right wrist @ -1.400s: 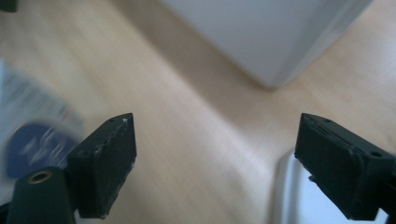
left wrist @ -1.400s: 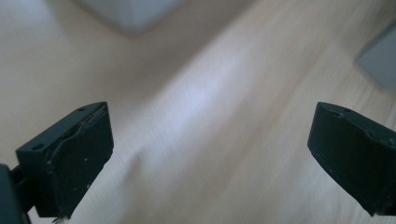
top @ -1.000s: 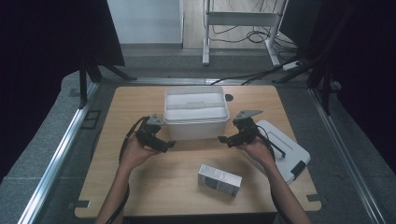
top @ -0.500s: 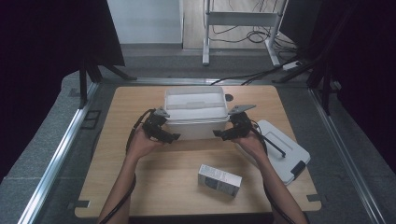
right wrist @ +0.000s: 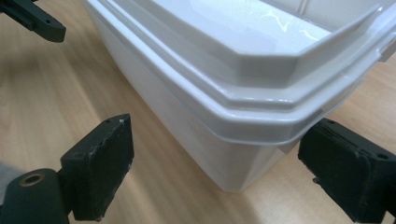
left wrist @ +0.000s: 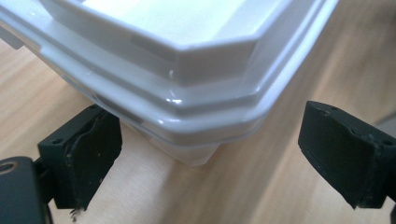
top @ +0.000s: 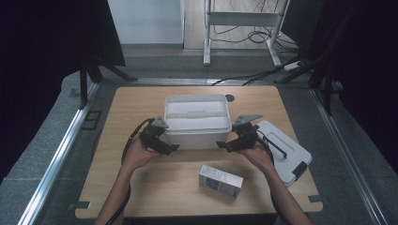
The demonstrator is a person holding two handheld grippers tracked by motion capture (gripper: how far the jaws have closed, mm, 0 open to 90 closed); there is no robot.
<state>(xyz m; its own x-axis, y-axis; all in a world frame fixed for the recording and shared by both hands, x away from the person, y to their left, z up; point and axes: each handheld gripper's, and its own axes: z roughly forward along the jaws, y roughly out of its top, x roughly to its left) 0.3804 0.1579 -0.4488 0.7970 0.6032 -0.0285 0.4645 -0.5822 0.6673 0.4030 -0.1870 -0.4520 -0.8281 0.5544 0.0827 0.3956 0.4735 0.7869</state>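
Plainly, no writing can be read on the white tub at the middle of the table. Left hand-held gripper and right hand-held gripper gape wide at its near corners, each corner between the jaws, ungripped.

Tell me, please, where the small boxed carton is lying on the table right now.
In the high view the small carton lies near the table's front edge, right of centre, in front of the white tub and just inside the right gripper.
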